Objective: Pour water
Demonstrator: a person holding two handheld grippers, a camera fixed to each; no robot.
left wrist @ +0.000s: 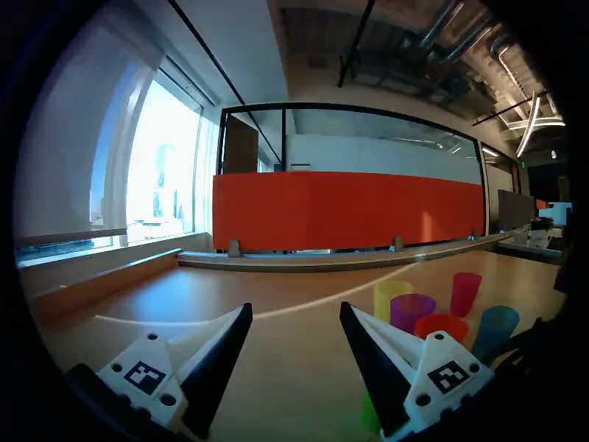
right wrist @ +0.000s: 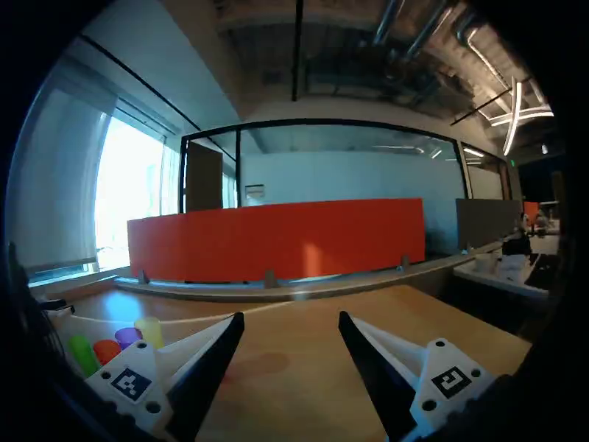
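The left gripper (left wrist: 294, 308) and right gripper (right wrist: 291, 317) are open and empty, and the plastic cups (left wrist: 411, 309) stand so close together on the table (left wrist: 221, 287) that grabbing 1 could tip others.

big orange partition (left wrist: 346, 210) behind the wooden table (left wrist: 221, 295), bright window (left wrist: 162, 169) off to one side, exposed pipes (left wrist: 456, 29) up along the ceiling

So: yellow cup (left wrist: 392, 293), purple cup (left wrist: 411, 309), orange cup (left wrist: 440, 324), pink cup (left wrist: 465, 291), teal cup (left wrist: 496, 328), green cup (left wrist: 368, 414), tan wood table (left wrist: 294, 368), orange-red divider (left wrist: 346, 210) far back.
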